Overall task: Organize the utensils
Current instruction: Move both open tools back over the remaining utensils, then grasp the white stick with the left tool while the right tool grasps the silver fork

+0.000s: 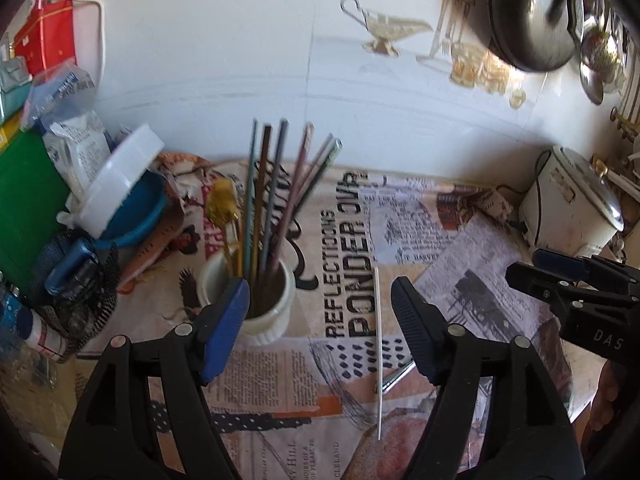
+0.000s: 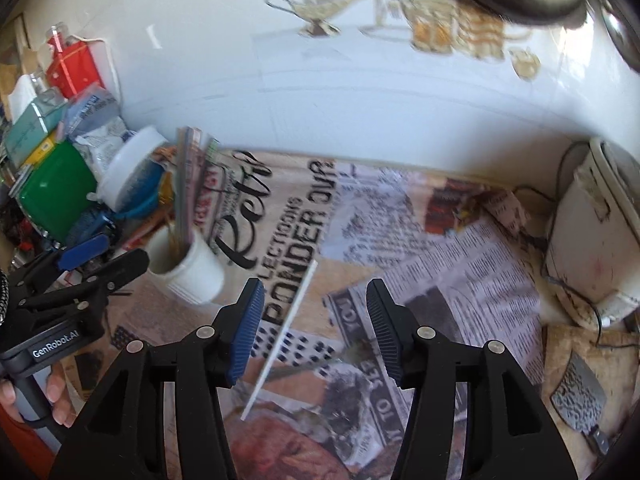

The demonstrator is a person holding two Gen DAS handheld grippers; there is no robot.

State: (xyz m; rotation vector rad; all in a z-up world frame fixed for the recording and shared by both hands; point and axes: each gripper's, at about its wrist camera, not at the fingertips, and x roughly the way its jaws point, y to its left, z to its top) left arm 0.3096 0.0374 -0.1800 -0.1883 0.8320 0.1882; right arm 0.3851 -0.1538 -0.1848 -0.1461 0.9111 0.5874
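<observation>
Printed newspaper-collage covering (image 1: 352, 272) lies matt and papery over the counter, slightly creased. The white ribbed utensil cup (image 1: 266, 304) looks like glazed ceramic, smooth with a soft sheen. Thin coloured chopsticks (image 1: 276, 184) in it show a lacquered look; the slim white stick (image 1: 378, 344) on the paper is plain and matt. Left claw (image 1: 318, 326) is matt black plastic with ribbed blue rubbery pads (image 1: 222, 332); right claw (image 2: 316, 330) the same. Dark hammered cleaver blade (image 2: 578, 394) looks rough, dull metal. White wall tiles (image 1: 240, 48) glossy. Round black pan (image 1: 532, 16) shines like metal
</observation>
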